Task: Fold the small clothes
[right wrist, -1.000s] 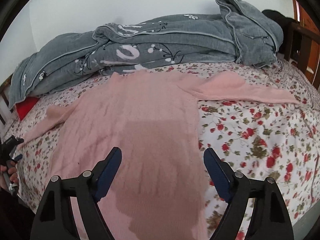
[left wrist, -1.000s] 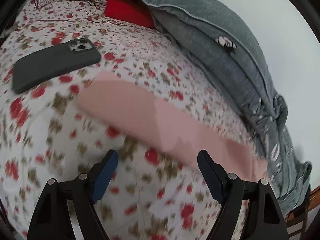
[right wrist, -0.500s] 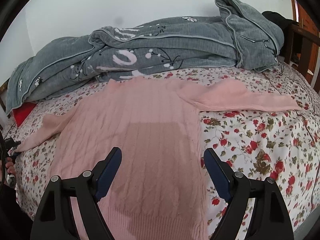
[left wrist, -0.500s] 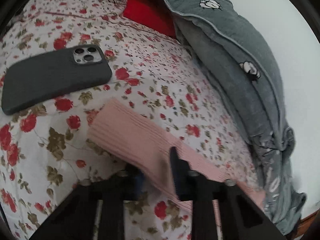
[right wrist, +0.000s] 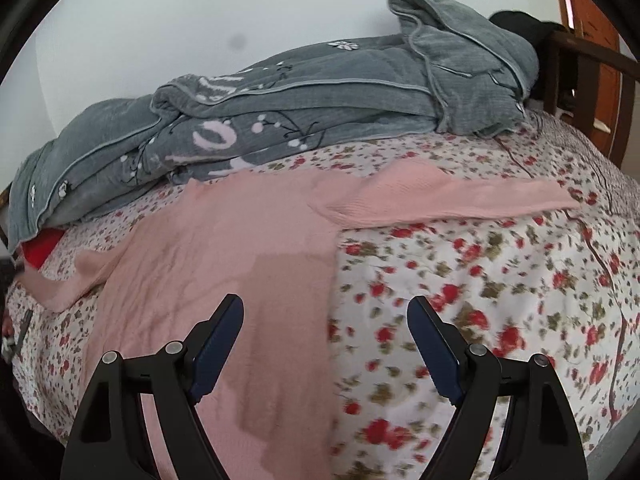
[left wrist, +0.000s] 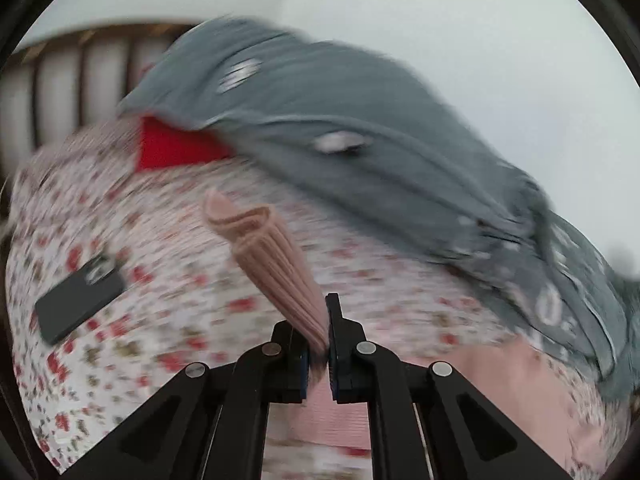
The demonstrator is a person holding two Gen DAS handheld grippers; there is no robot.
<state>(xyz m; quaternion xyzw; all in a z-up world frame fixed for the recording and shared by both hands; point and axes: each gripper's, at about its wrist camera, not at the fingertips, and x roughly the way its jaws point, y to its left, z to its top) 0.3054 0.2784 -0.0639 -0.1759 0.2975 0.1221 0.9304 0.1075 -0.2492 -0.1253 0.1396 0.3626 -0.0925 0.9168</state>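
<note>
1. Left gripper (left wrist: 318, 344) clamped on the pink sweater's near sleeve (left wrist: 272, 264), cuff sticking up ahead of the tips, clear of the bedsheet (left wrist: 180, 248).
2. Right gripper (right wrist: 326, 346) jaws wide apart, nothing between; hovered over the pink sweater (right wrist: 224, 256) hem edge, body spread flat ahead, far sleeve (right wrist: 460, 196) stretched off right.
3. Soft ribbed knit, light, limp; likely to sag and stretch. Best taken at cuff or hem corner.
4. Phone (left wrist: 80, 296) left of the left tips, grey quilt (right wrist: 280, 96) beyond; neither in the fold path.
</note>
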